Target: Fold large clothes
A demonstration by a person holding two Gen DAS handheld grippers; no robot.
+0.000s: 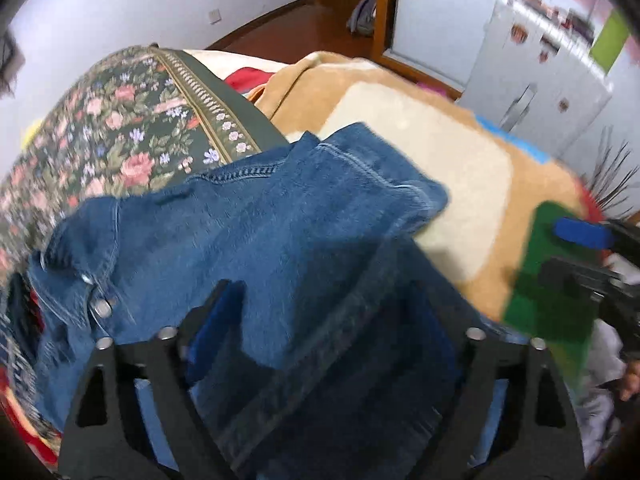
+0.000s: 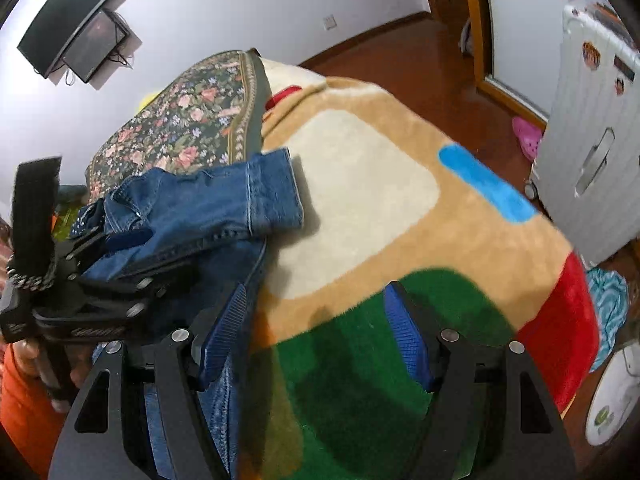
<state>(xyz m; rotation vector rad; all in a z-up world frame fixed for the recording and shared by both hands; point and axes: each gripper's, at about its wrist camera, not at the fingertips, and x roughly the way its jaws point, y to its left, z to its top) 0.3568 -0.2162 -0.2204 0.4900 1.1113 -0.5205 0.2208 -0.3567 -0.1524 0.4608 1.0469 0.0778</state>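
Observation:
A blue denim jacket (image 1: 256, 216) lies bunched on a plush blanket (image 1: 436, 160) with cream, tan, green and blue patches. In the left wrist view a fold of denim runs up between the wide jaws of my left gripper (image 1: 332, 292). It covers the right finger, and the blue pad of the left finger (image 1: 218, 320) shows bare. The right wrist view shows the left gripper (image 2: 160, 252) low over the jacket (image 2: 224, 204), denim filling its jaws. My right gripper (image 2: 316, 308) hangs open over the green patch, its left finger at the jacket's hem. It also shows at the edge (image 1: 576, 256).
A floral quilt (image 2: 188, 120) is piled behind the jacket. A white suitcase (image 2: 592, 148) and a pink slipper (image 2: 528, 136) stand on the wooden floor to the right. Two screens (image 2: 76, 36) hang on the wall. A hand in an orange sleeve (image 2: 28, 392) holds the left gripper.

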